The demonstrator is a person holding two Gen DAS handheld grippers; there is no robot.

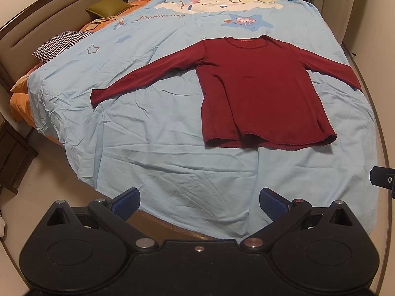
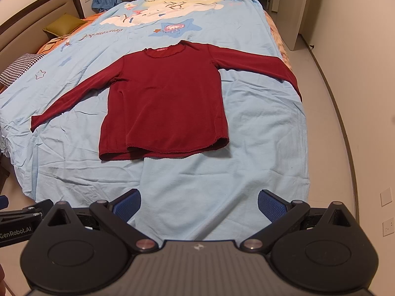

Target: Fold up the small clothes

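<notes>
and here's the dark red long-sleeved top (image 1: 261,93) laid flat on the bed, soft matte knit, round neckline at the far end with a small red label inside it, a scalloped hem along the near edge, slightly rippled. both sleeves are thrown wide: the left one runs down at a slant toward the near left, the right one reaches out to the bed's right edge. under it, a light blue sheet (image 1: 172,162), thin cotton by the look of it, creased all over, with a cartoon cloud and star print at the far end. the left gripper (image 1: 199,203) hangs over the near edge of the bed, blue ribbed pads spread wide, pinching nothing. the right gripper (image 2: 199,203) sits alongside, its blue pads just as far apart, well short of the hem. over on the far left, a padded headboard (image 1: 37,32) in a dark wood frame, an olive cushion (image 1: 108,6), a houndstooth pillow (image 1: 59,45), orange bedding peeking out. pale floor, cream walls.
</notes>
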